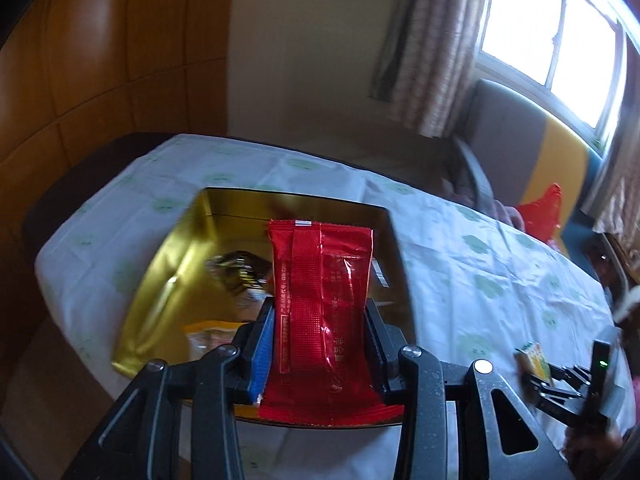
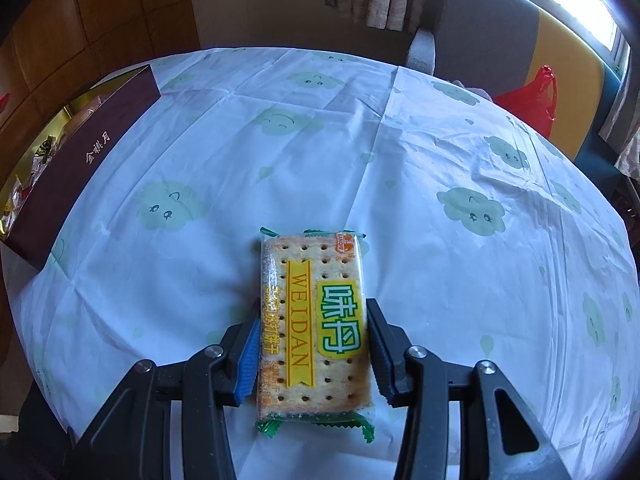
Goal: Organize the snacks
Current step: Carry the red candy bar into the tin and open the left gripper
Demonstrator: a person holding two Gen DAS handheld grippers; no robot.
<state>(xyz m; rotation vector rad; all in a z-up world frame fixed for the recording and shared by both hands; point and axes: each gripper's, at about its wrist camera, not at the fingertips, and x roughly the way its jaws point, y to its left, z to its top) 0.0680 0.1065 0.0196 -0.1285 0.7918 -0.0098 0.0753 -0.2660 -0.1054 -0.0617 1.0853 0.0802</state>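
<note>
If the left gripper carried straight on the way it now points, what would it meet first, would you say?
Probably the gold box. The left gripper, shut on the red packet, points over the open box, so it would likely reach the interior or far wall, near a dark wrapped snack. Depth is unclear.

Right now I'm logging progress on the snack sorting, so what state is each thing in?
Left gripper: shut on the red packet.
Red packet: sealed, held above the gold box.
Gold box: open, a few snacks inside.
Right gripper: shut on the cracker pack.
Cracker pack: sealed, held over the tablecloth.
Red plastic bag: crumpled, beyond the table's far edge.
</note>
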